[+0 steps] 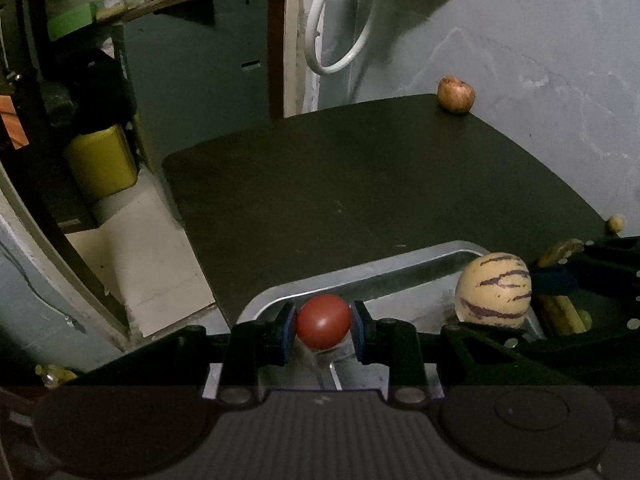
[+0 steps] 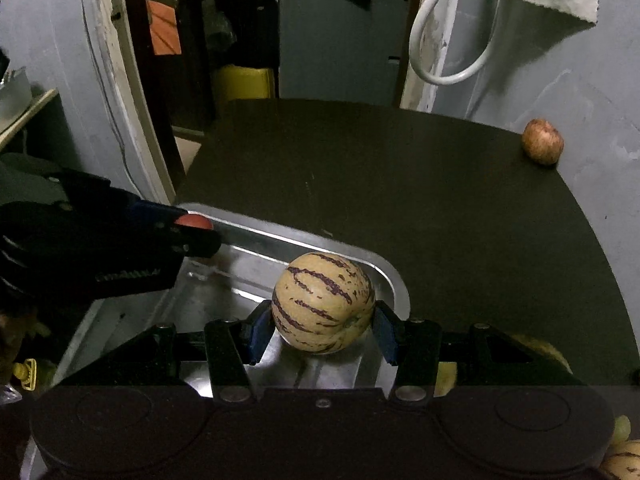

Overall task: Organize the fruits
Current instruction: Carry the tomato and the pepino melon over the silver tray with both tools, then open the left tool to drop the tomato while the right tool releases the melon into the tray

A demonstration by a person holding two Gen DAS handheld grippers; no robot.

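Observation:
My left gripper (image 1: 324, 322) is shut on a red tomato (image 1: 323, 321) and holds it over the far left corner of a metal tray (image 1: 360, 276). My right gripper (image 2: 323, 320) is shut on a cream pepino melon with purple stripes (image 2: 323, 302) and holds it over the tray (image 2: 394, 280) near its far right corner. The melon also shows in the left wrist view (image 1: 494, 290), and the tomato in the right wrist view (image 2: 195, 221). A brownish apple (image 1: 456, 95) sits at the table's far right corner (image 2: 543, 141).
The dark table (image 1: 360, 184) stands against a grey wall. More fruits lie at the right of the tray (image 1: 560, 312) and at the near right (image 2: 624, 456). A yellow canister (image 1: 102, 160) stands on the floor to the left. A white cable (image 2: 448, 40) hangs on the wall.

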